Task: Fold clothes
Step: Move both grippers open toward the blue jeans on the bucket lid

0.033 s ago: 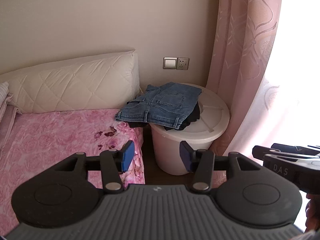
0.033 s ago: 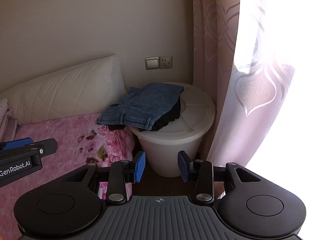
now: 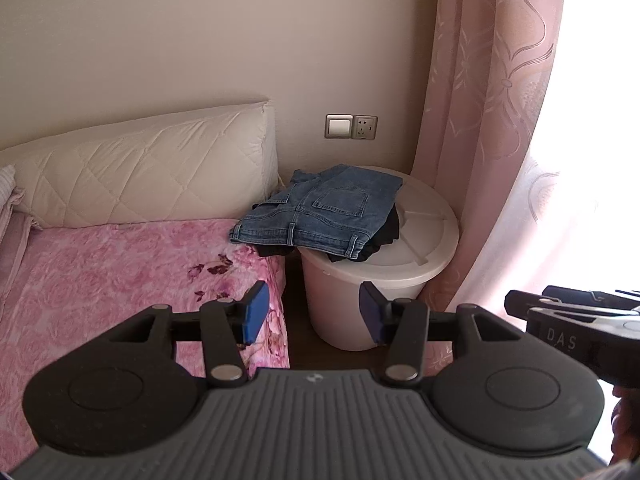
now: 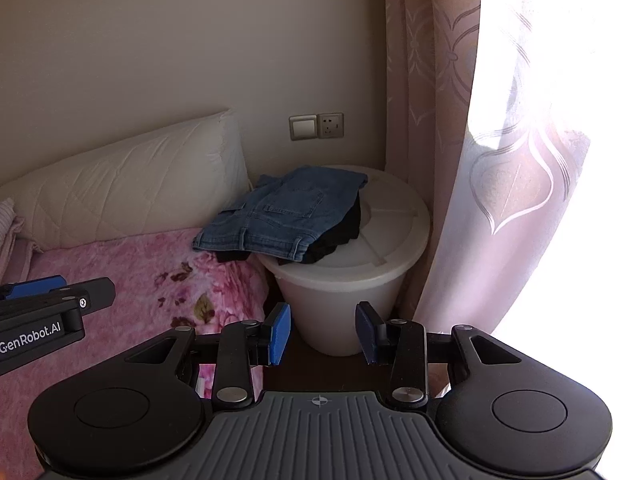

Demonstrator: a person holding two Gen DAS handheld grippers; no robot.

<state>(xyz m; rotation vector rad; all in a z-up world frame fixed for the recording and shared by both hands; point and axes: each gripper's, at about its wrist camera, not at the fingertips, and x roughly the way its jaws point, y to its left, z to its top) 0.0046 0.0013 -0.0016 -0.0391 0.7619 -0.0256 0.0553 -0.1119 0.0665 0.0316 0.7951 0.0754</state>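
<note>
No movement is seen since earlier; denim shorts point(image 3: 320, 210) are seen ahead on the bucket lid point(image 3: 424, 232), both grippers point(image 3: 310, 316) point(image 4: 322, 332) held wide and empty.

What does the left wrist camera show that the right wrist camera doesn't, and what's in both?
Only the left wrist view shows the open left gripper head-on, with the right gripper's side at its right edge. Only the right wrist view shows the open right gripper head-on, the left one at its left edge. Both share the denim shorts lying over dark clothes on the white bin lid, the pink bedspread, white cushion, wall socket and curtain.
</note>
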